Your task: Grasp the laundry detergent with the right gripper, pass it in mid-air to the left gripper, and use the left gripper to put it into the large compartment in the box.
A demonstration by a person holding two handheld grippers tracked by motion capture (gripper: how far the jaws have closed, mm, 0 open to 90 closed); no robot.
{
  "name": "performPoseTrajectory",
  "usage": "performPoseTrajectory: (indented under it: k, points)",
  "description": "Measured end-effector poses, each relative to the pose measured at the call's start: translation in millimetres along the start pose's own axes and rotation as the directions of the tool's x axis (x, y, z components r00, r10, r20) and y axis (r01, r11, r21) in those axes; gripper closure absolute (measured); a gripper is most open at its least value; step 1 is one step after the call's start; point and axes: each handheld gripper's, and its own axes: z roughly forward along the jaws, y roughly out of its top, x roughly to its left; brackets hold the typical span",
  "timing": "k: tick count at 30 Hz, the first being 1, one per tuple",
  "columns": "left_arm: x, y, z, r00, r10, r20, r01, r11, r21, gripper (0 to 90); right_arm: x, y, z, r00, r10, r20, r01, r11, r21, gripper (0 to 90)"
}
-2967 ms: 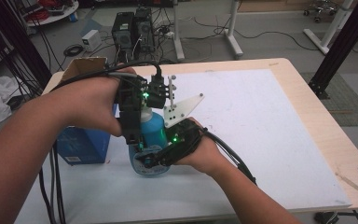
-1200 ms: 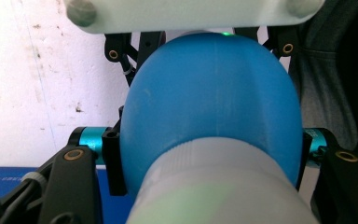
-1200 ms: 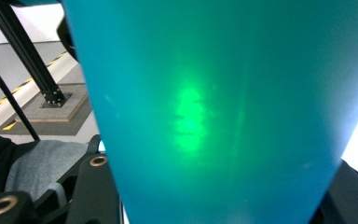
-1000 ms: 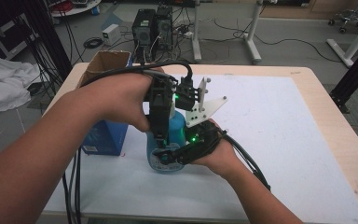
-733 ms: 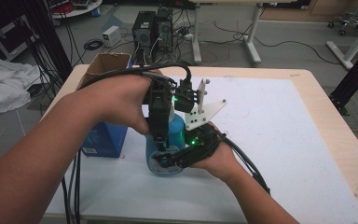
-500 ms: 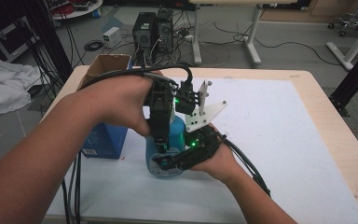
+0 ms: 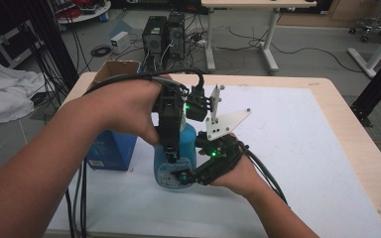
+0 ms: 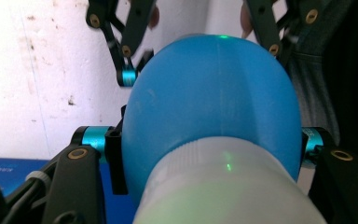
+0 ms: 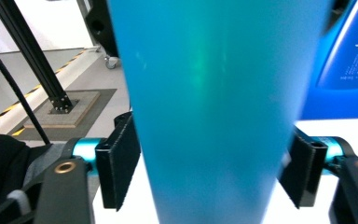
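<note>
A blue bottle with a white cap stands upright on the white mat. My left gripper comes down from above and is shut on the bottle's rounded shoulder, with a pad pressed on each side. My right gripper reaches in from the right at the bottle's lower body. Its jaws have just been opening. In the right gripper view the bottle stands between the right gripper's pads, which sit right beside its sides without squeezing it.
A blue carton stands just left of the bottle, with an open cardboard box behind it at the table's far left corner. The wooden table edge runs along the right. Computer towers and cables sit on the floor beyond.
Both hands have stayed at the bottle, which stands in the same spot. The right hand has shifted only slightly at the bottle's base.
</note>
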Motion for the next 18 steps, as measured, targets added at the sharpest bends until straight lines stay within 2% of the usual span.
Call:
performPoseTrajectory:
  k: [3, 9, 12, 18]
  points:
    - [0.2, -1.0, -1.5, 1.0000, -0.002, -0.001, 0.002, 1.0000, 0.001, 39.0, 1.2, -0.4, -3.9, 1.0000, 0.002, 0.006, -0.002, 1.000, 0.011, 23.2]
    - [0.9, -4.0, -6.5, 0.9998, -0.022, 0.005, 0.022, 0.9998, -0.006, 39.0, 4.5, 1.0, -12.9, 0.9999, -0.002, -0.017, 0.002, 1.000, 0.031, 22.2]
    - [1.0, -5.8, -9.4, 0.9994, -0.033, 0.010, 0.034, 0.9994, -0.010, 38.9, 5.1, 0.1, -18.6, 1.0000, 0.003, -0.007, -0.003, 0.999, 0.035, 17.7]
    - [1.4, -8.1, -15.7, 0.9986, -0.051, 0.012, 0.051, 0.9987, -0.001, 38.9, 6.5, 0.8, -31.6, 0.9998, 0.004, 0.019, -0.004, 0.999, 0.034, 14.9]
